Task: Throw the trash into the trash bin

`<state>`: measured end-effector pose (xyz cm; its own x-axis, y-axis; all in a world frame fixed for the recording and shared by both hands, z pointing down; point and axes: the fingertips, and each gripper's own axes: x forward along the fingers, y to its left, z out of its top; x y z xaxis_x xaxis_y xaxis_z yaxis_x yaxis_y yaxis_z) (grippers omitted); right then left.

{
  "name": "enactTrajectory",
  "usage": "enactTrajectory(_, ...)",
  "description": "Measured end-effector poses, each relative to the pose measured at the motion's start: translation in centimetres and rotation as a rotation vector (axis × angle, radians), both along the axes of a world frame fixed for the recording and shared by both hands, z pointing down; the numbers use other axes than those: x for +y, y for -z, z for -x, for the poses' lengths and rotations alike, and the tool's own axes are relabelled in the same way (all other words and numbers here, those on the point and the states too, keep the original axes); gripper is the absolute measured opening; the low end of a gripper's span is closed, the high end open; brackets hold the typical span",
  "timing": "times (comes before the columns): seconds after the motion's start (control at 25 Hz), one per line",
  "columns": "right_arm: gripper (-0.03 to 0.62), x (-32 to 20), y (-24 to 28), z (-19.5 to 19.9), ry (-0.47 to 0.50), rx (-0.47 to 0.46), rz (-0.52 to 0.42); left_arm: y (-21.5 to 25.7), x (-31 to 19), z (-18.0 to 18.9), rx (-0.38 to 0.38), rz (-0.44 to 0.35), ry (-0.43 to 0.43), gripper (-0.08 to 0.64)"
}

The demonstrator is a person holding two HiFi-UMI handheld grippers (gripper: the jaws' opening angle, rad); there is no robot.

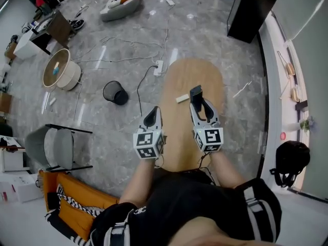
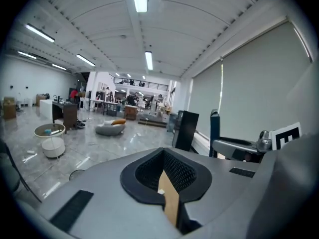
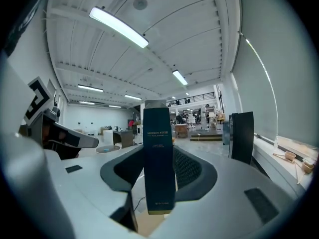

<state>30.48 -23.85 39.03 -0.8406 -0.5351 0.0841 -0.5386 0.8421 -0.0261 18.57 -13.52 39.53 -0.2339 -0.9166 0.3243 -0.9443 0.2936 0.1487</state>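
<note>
Right gripper (image 1: 200,104): held above the oval wooden table (image 1: 177,140), jaws set wide and clamped on a dark teal carton (image 3: 159,158). The carton is seen upright between the black mesh pads (image 3: 192,171) in the right gripper view, its light-printed face turned to the camera. Left gripper (image 1: 152,118): held beside the table's left edge, level with the right one. Its jaws are drawn together to a narrow slit with nothing gripped, and only a strip of tabletop is seen through the slit. Small white scrap (image 1: 182,98): laid on the table just left of the carton. Black mesh trash bin (image 1: 115,92): stood on the grey marbled floor, left of the table and farther off than the left gripper, well apart from the carton. White power strip (image 1: 159,67): laid on the floor at the table's far end, with cables trailing from it. Round white side table (image 1: 61,70): placed farther left of the bin.
</note>
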Motion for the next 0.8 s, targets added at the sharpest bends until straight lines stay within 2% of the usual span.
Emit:
enactTrajectory(0.2,0.178,0.7,1.2,0.1,0.021,-0.02,0.0,0.4,-0.2,-1.0,-0.026,0.011,-0.033,0.012)
enactTrajectory(0.32,0.178,1.4,1.3,0.9,0.04,-0.027,0.011,0.2,-0.3,-1.0,-0.018,0.017,-0.045,0.012)
enactTrajectory(0.44,0.178,1.8,0.9,2.1,0.049,-0.036,0.025,0.1,0.1,-0.6,-0.043,0.016,-0.054,0.012)
enactTrajectory(0.64,0.178,3.0,0.8,6.0,0.072,-0.043,0.029,-1.2,1.6,2.8,0.003,0.02,-0.036,0.012)
enactTrajectory(0.8,0.178,4.5,0.7,10.2,0.08,-0.031,0.021,-1.6,2.8,6.8,0.001,0.016,-0.043,0.012)
